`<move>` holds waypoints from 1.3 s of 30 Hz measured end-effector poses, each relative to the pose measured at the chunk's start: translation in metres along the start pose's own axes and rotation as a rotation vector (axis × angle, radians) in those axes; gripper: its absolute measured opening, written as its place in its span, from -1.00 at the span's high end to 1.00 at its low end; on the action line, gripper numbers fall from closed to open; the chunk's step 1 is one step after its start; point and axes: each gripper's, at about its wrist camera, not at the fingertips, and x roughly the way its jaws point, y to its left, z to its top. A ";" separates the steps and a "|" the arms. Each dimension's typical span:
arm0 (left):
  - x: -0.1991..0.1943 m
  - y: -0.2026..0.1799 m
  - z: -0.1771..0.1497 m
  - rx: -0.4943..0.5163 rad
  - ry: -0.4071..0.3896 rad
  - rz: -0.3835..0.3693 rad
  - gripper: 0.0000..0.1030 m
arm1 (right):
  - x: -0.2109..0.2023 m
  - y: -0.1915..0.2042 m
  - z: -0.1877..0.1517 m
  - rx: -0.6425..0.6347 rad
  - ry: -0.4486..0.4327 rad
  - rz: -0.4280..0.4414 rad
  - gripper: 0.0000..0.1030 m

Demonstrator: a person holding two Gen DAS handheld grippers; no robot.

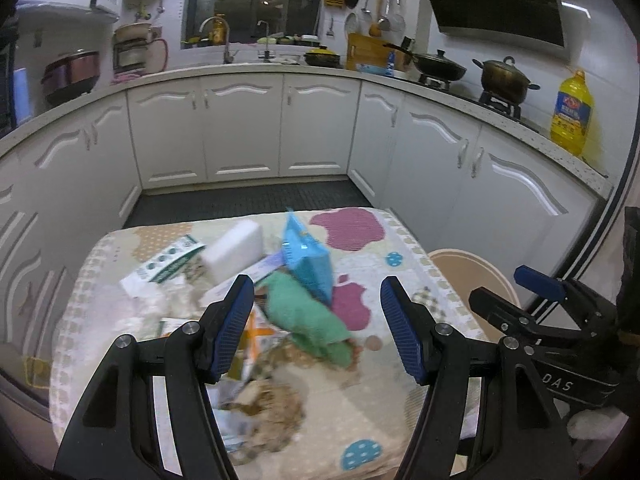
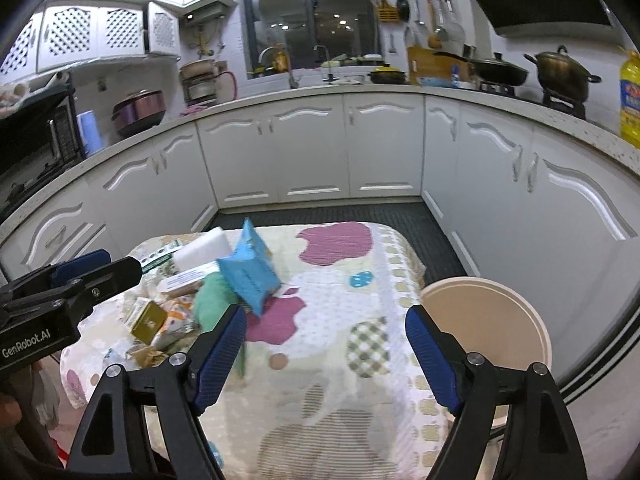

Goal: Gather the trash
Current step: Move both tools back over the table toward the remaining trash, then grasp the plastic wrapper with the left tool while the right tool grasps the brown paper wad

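A small table with a patterned cloth [image 1: 360, 400] [image 2: 340, 360] holds a heap of trash on its left half: a blue carton [image 1: 306, 264] [image 2: 250, 276], a green cloth-like wad [image 1: 308, 316] [image 2: 212, 300], a white foam block [image 1: 236, 250] [image 2: 202, 254], a green-white wrapper [image 1: 168, 262], a gold box [image 2: 148, 320] and brown crumpled paper [image 1: 272, 400]. My left gripper [image 1: 318, 320] is open and empty, above the green wad. My right gripper [image 2: 326, 344] is open and empty over the bare cloth. A beige bin [image 2: 492, 320] [image 1: 472, 276] stands right of the table.
White kitchen cabinets [image 1: 240, 128] wrap around the far side with a dark floor mat [image 1: 256, 196] before them. The counter carries pots [image 1: 504, 76], a yellow oil bottle [image 1: 572, 114] and a sink tap [image 1: 228, 48]. Each gripper shows at the edge of the other's view.
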 end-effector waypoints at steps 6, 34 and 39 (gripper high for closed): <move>-0.010 0.033 -0.003 -0.027 0.013 0.026 -0.26 | 0.002 0.024 -0.002 -0.043 0.011 0.046 -0.59; -0.007 0.126 -0.066 -0.193 0.246 -0.097 -0.26 | 0.102 0.117 -0.064 -0.067 0.340 0.458 -0.21; -0.003 0.116 -0.079 -0.150 0.283 -0.120 -0.26 | 0.120 0.115 -0.072 0.013 0.383 0.539 0.42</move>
